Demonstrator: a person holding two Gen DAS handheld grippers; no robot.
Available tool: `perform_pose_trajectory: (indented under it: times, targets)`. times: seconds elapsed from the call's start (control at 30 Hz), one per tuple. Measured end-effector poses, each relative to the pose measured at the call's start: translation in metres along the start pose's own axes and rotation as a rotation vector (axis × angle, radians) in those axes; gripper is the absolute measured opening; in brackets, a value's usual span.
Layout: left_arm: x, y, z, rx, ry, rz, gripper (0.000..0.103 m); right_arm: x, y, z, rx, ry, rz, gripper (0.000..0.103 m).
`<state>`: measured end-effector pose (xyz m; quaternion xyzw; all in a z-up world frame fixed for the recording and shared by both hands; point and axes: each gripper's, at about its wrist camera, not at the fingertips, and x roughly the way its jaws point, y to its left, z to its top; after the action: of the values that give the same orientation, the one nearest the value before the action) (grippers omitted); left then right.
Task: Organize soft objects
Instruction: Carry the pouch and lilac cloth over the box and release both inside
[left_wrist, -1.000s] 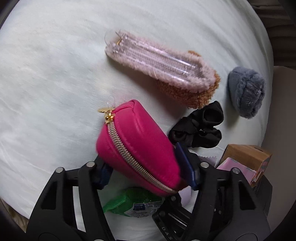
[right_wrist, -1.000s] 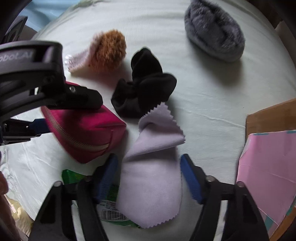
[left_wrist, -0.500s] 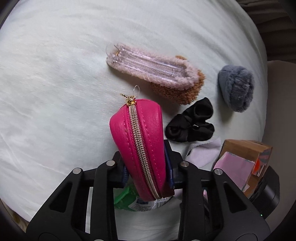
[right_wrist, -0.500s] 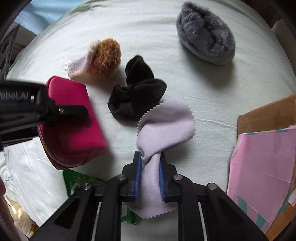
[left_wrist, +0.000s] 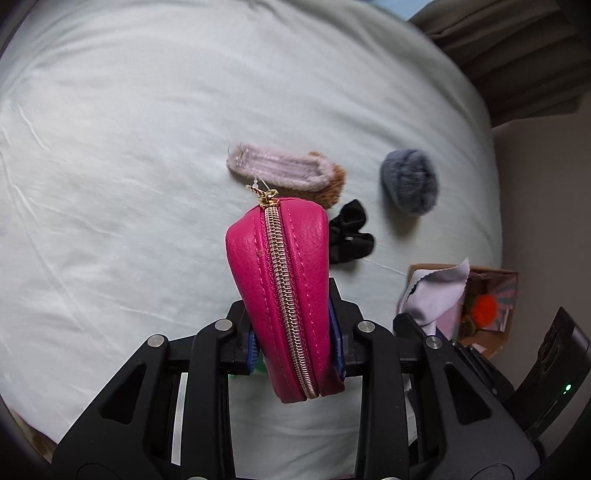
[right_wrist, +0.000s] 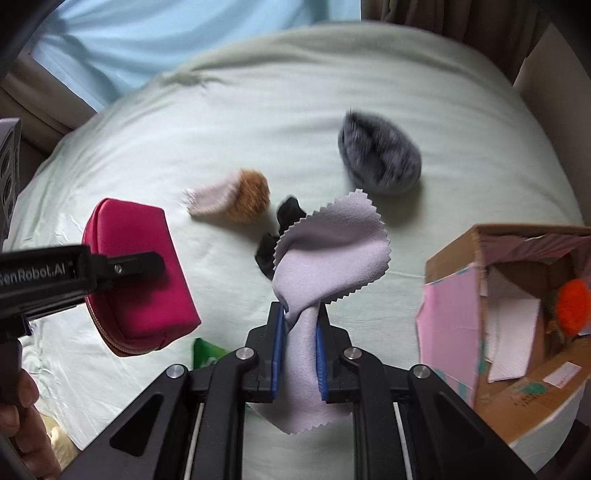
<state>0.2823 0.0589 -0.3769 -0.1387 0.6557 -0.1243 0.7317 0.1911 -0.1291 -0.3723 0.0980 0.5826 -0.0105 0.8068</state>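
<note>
My left gripper (left_wrist: 293, 332) is shut on a pink zip pouch (left_wrist: 286, 280) and holds it above the bed; the pouch also shows in the right wrist view (right_wrist: 140, 273). My right gripper (right_wrist: 300, 332) is shut on a lilac cloth (right_wrist: 325, 251), lifted off the sheet; the cloth also shows in the left wrist view (left_wrist: 439, 291). On the sheet lie a fuzzy pink and brown case (left_wrist: 291, 173), a black scrunchie (left_wrist: 349, 232) and a grey fluffy object (left_wrist: 410, 182).
An open cardboard box (right_wrist: 517, 295) with pink lining stands at the right edge of the bed, with an orange pompom (right_wrist: 572, 304) inside. A green packet (right_wrist: 205, 354) lies on the pale sheet (right_wrist: 332, 110) under the grippers.
Both grippers have risen from the bed with their loads. The pouch and the cloth are higher, and the items on the sheet look smaller and farther. The box interior has come into view.
</note>
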Motion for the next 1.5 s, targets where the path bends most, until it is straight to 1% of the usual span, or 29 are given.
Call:
perform_pose_trajectory:
  times: [0.1, 0.2, 0.37, 0.53, 0.63, 0.73, 0.87, 0.97, 1.03, 1.1, 1.17, 1.23, 1.33, 1.5]
  targets:
    - [-0.029, -0.005, -0.008, 0.025, -0.041, -0.007, 0.026, -0.036, 0.005, -0.007, 0.002, -0.046, 0.005, 0.014]
    - [-0.061, -0.014, -0.021, 0.054, -0.08, -0.023, 0.026, -0.065, 0.012, -0.01, 0.006, -0.088, 0.014, 0.014]
    - [-0.101, -0.029, -0.043, 0.109, -0.117, -0.05, 0.026, -0.103, 0.022, -0.019, 0.004, -0.134, 0.031, 0.014]
    - [-0.123, -0.063, -0.061, 0.189, -0.158, -0.062, 0.026, -0.147, 0.013, -0.027, 0.027, -0.187, 0.04, 0.014]
    - [-0.129, -0.088, -0.071, 0.224, -0.17, -0.078, 0.026, -0.173, 0.002, -0.029, 0.021, -0.217, 0.026, 0.014]
    - [-0.133, -0.118, -0.08, 0.258, -0.184, -0.094, 0.026, -0.201, -0.017, -0.03, 0.022, -0.251, 0.02, 0.014]
    - [-0.134, -0.156, -0.092, 0.279, -0.197, -0.106, 0.026, -0.228, -0.045, -0.027, 0.016, -0.281, 0.014, 0.014]
    - [-0.129, -0.189, -0.1, 0.288, -0.212, -0.098, 0.026, -0.24, -0.074, -0.023, -0.001, -0.287, 0.019, 0.014]
    - [-0.122, -0.208, -0.103, 0.276, -0.211, -0.092, 0.026, -0.245, -0.093, -0.021, -0.014, -0.282, 0.027, 0.014]
    - [-0.111, -0.228, -0.106, 0.267, -0.206, -0.087, 0.026, -0.246, -0.114, -0.018, -0.019, -0.262, 0.041, 0.014]
    - [-0.095, -0.248, -0.108, 0.269, -0.194, -0.066, 0.026, -0.243, -0.138, -0.013, -0.029, -0.243, 0.051, 0.014]
    - [-0.078, -0.265, -0.111, 0.261, -0.179, -0.054, 0.026, -0.236, -0.163, -0.008, -0.037, -0.223, 0.061, 0.014]
    - [-0.043, -0.287, -0.113, 0.234, -0.142, -0.031, 0.026, -0.223, -0.194, 0.0, -0.034, -0.19, 0.077, 0.014]
    - [0.017, -0.309, -0.111, 0.23, -0.067, 0.028, 0.026, -0.18, -0.243, 0.012, -0.014, -0.105, 0.119, 0.014]
